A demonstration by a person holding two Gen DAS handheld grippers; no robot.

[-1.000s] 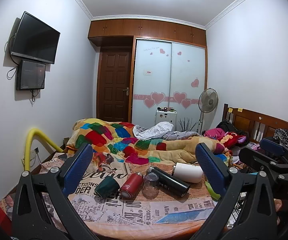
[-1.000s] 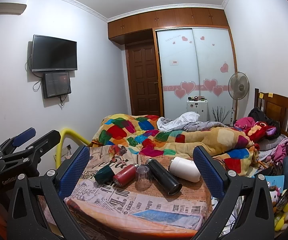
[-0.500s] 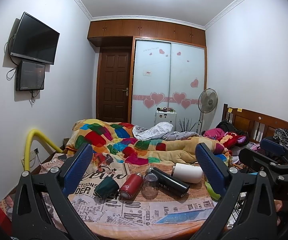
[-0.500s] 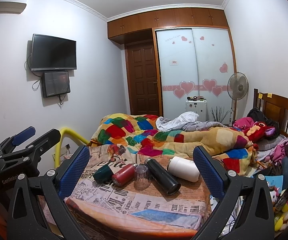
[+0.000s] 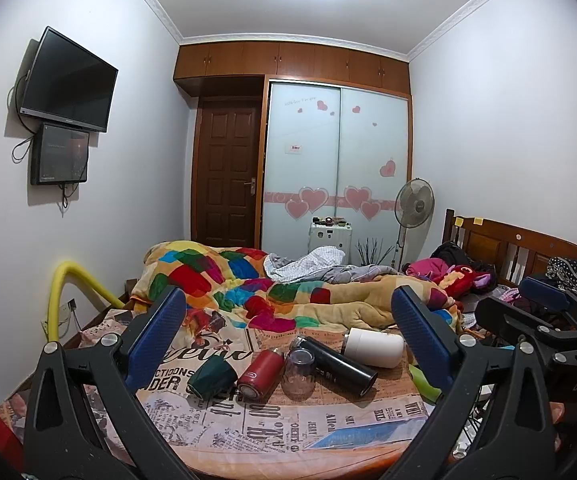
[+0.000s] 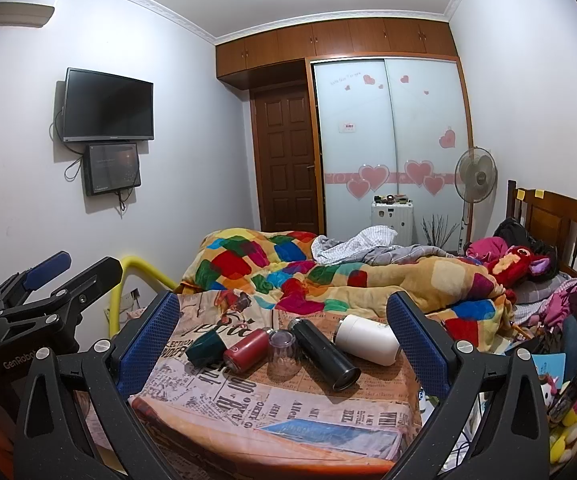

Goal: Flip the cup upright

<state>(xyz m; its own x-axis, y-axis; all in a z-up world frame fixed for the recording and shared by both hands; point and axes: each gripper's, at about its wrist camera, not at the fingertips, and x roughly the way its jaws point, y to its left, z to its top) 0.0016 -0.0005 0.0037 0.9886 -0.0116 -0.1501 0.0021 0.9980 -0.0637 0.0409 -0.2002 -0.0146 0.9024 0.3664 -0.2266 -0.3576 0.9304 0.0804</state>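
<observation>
- The left gripper is held wide open above the near end of the bed, with nothing between its blue fingers.
- The right gripper is likewise spread wide and grips nothing; its fingers frame the row of vessels from above.
- In the left wrist view, the right gripper is seen at 3 o'clock; in the right wrist view, the left gripper is seen at 9 o'clock.
- A clear cup is stood mouth down on the newspaper-print sheet, in the middle of the row and well apart from both grippers.
- Just beside the cup at 9 o'clock, a red flask is laid on its side; whether they touch cannot be told.
- Further toward 9 o'clock, a green cup is laid on its side, close against the red flask.
- At 3 o'clock of the clear cup, a black flask is laid on its side, its base pointed toward the cameras.
- Toward 2 o'clock of the black flask, a white flask is laid on its side.
- Behind the row, at 12 o'clock, a patchwork blanket is heaped across the bed.
- A fan is stood by the wardrobe, and a TV is mounted on the wall at 10 o'clock.
</observation>
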